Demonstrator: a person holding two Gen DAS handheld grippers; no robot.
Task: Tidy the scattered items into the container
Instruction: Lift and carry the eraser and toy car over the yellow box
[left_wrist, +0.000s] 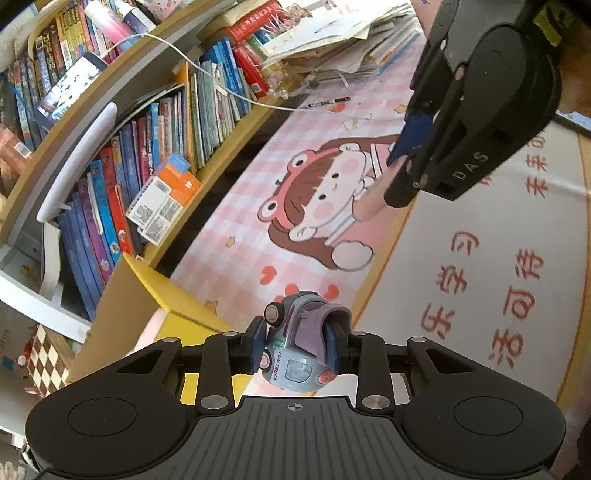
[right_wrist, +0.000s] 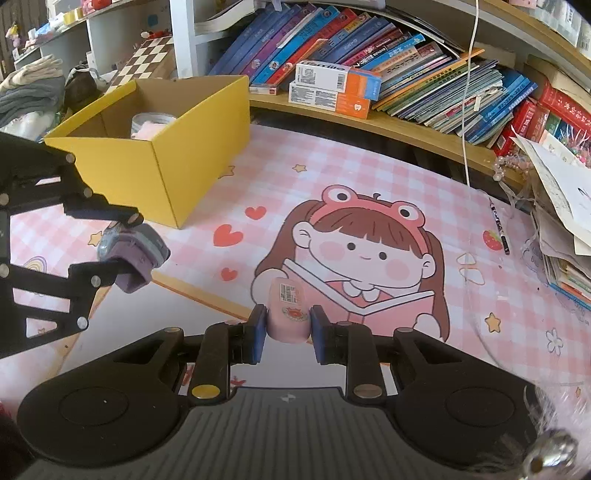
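Presently | left gripper clamped on small grey-purple plastic toy truck, held clear of mat | yellow cardboard box lies just left-forward | right gripper parted, straddling pink oblong eraser-like block, long axis along fingers.

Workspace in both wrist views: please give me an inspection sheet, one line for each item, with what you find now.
Surface: pink checked desk mat with a cartoon girl print; a white mat with red characters lies beside it.
Job's things: toy truck held off the mat; pink eraser standing on the mat; yellow box, open, with a pink-topped item inside.
Clutter: pen on the mat; loose paper pile at the mat's edge.
Grippers: left gripper shut on the truck; right gripper open, fingers on either side of the eraser, small gaps showing.
Cables: white cable hanging from the shelf to the mat.
Surroundings: bookshelf full of books; two orange and white cartons; chessboard.
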